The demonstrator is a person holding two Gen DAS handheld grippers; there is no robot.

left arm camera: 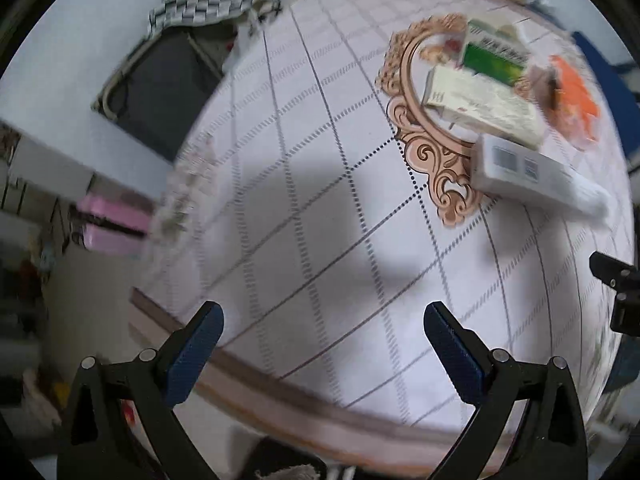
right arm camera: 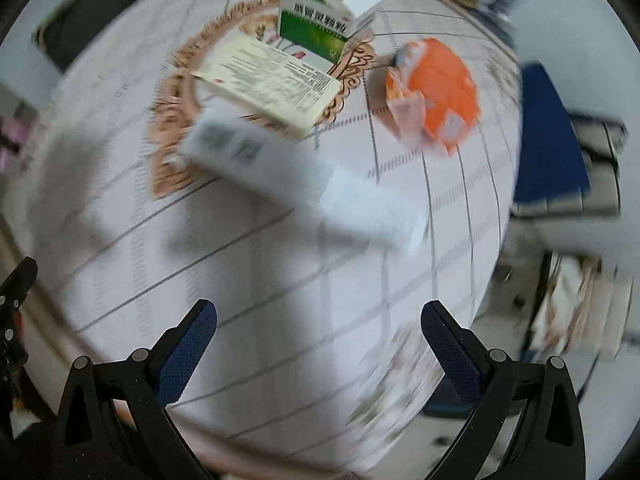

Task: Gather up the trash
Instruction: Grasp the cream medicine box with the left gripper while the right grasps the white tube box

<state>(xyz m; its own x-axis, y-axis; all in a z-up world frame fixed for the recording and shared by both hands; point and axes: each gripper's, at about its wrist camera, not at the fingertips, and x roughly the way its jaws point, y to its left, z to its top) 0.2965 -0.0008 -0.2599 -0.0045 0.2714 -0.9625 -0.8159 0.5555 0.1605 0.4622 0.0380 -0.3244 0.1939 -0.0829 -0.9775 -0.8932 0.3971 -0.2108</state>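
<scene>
Trash lies on a table with a white grid-pattern cloth [left arm camera: 312,200]: a green and white box [left arm camera: 494,54] [right arm camera: 316,28], a flat cream box [left arm camera: 480,106] [right arm camera: 268,80], a long white box with barcodes [left arm camera: 532,172] [right arm camera: 296,176] and an orange wrapper [left arm camera: 574,100] [right arm camera: 436,88]. My left gripper [left arm camera: 322,320] is open and empty above the cloth, well short of the trash. My right gripper [right arm camera: 318,316] is open and empty, with the long white box ahead of it. The right view is blurred.
A tan ornate mat [left arm camera: 424,136] [right arm camera: 172,120] lies under the boxes. Left of the table sit a dark chair seat with checked cloth [left arm camera: 168,80] and pink boxes [left arm camera: 112,220]. A blue object [right arm camera: 548,136] stands right of the table. The other gripper [left arm camera: 620,288] shows at the edge.
</scene>
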